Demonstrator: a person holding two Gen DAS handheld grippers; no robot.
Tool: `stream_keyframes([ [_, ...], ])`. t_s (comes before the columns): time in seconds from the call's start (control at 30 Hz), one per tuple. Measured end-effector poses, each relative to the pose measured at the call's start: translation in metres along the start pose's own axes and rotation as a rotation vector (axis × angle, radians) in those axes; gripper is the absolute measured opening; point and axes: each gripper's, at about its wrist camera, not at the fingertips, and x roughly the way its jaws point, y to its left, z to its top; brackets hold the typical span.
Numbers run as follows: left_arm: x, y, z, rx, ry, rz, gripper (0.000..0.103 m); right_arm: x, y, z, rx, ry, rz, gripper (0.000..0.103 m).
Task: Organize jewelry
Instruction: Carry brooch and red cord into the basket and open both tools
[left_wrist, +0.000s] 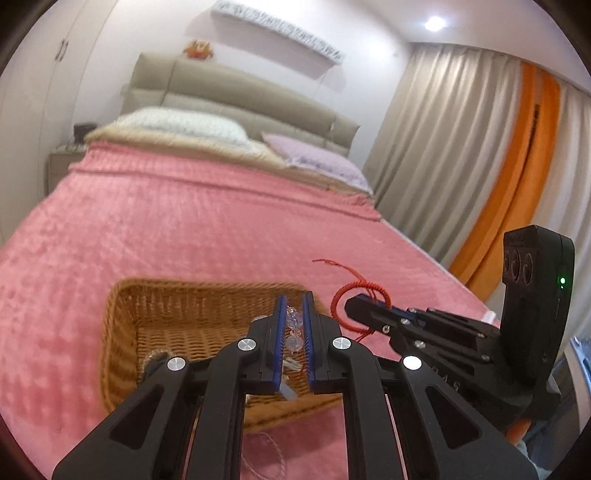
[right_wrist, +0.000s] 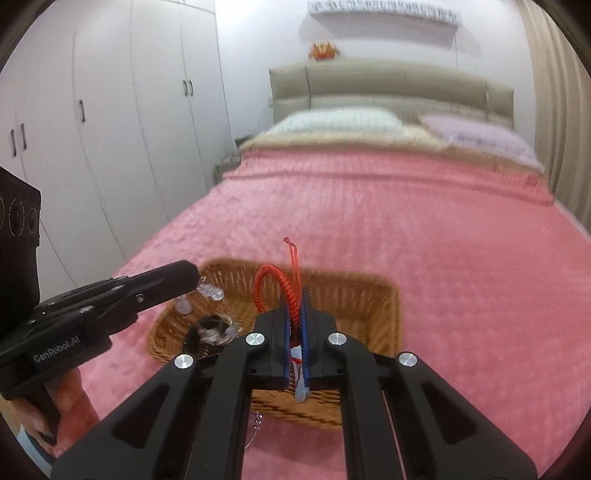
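Observation:
A wicker basket (left_wrist: 177, 321) (right_wrist: 369, 306) sits on the pink bedspread. My left gripper (left_wrist: 294, 299) hovers over the basket, shut on a clear crystal bead bracelet (left_wrist: 294, 321) whose beads show between the blue pads. In the right wrist view the same bracelet (right_wrist: 208, 293) dangles from the left gripper (right_wrist: 192, 271) above the basket's left side. My right gripper (right_wrist: 297, 295) is shut on a red braided cord bracelet (right_wrist: 273, 284), its loop standing up over the basket. From the left wrist view that red bracelet (left_wrist: 341, 295) hangs at the right gripper (left_wrist: 354, 306).
A dark beaded piece (right_wrist: 212, 328) lies inside the basket at its near left. A thin pale string (left_wrist: 266, 450) trails on the bedspread (left_wrist: 184, 221) in front of the basket. Pillows and a headboard lie far back, wardrobes (right_wrist: 110, 129) left, curtains (left_wrist: 461, 147) right.

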Motion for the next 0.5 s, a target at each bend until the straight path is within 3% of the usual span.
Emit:
stream_keyframes([
  [0.17,0.039,0.032,-0.017,-0.063,0.079,0.012,0.007,0.056,-0.017,-0.021,0.057,0.126,0.014,0.003],
  [0.43,0.060,0.048,-0.035,-0.097,0.162,0.038,0.009,0.079,-0.024,-0.039,0.106,0.219,0.047,0.005],
  [0.5,0.054,0.048,-0.035,-0.099,0.160,0.042,0.024,0.080,-0.026,-0.040,0.121,0.232,0.042,0.007],
])
